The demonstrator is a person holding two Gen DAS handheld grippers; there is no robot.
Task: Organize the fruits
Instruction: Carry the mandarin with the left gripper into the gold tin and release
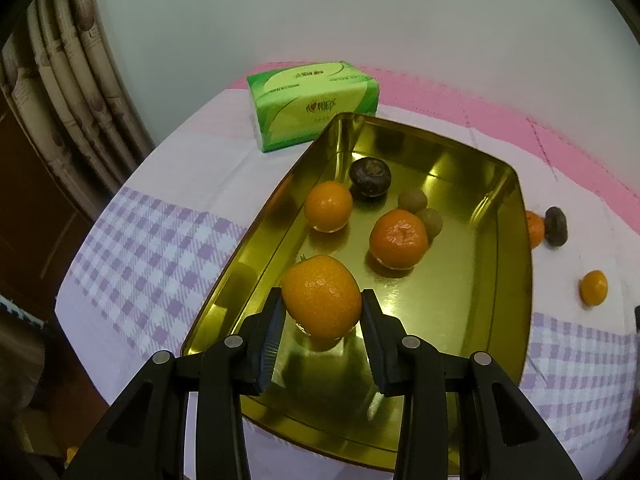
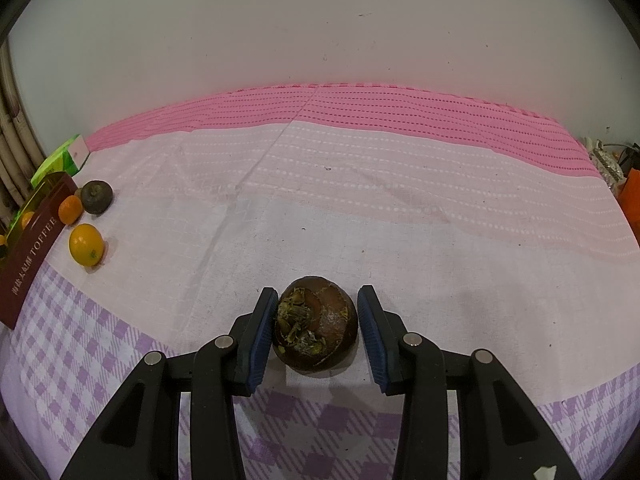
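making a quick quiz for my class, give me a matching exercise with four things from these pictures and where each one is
Things:
1. tissue box
2. dark brown fruit
3. held orange
4. gold tray

Places:
A. between the left tongs, above the tray
B. on the cloth beyond the tray's far corner
C. on the cloth between the right tongs
D. on the checked cloth, holding oranges and darker fruits

Pairs: 1-B, 2-C, 3-A, 4-D
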